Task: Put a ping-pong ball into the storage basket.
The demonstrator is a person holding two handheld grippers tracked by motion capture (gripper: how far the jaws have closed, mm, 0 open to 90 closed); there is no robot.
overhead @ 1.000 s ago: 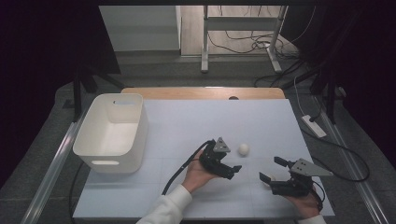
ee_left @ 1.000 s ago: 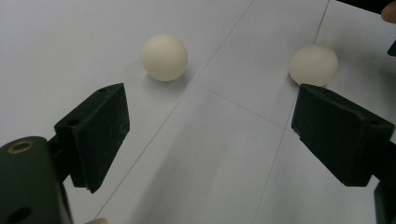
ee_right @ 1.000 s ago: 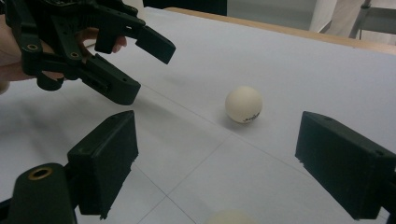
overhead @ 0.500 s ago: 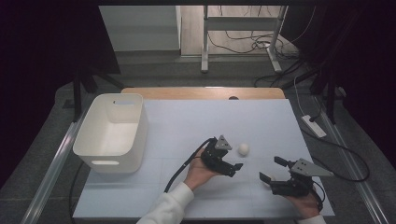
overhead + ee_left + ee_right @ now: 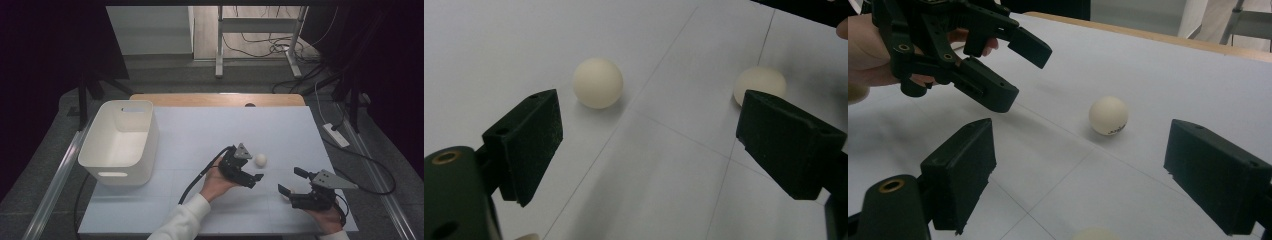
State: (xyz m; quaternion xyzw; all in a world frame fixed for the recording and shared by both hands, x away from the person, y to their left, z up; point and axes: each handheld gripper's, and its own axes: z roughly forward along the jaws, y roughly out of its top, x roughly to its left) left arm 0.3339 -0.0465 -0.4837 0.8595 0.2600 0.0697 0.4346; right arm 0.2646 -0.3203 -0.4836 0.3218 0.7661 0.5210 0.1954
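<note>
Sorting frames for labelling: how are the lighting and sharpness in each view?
High view: table evenly lit, surroundings dark, ball small. Left gripper view: two balls soft-edged, faint shadows, no glare. Right gripper view: ball sharp enough to show print, left tool crisp.

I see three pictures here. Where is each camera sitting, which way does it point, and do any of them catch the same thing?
High view: above the person's side, looking forward and down on the table; both forearms, left gripper, right gripper.
Left gripper view: rides the left gripper, looking along its open jaws at two balls.
Right gripper view: rides the right gripper, looking across the table.
Shared: the white ball.
</note>
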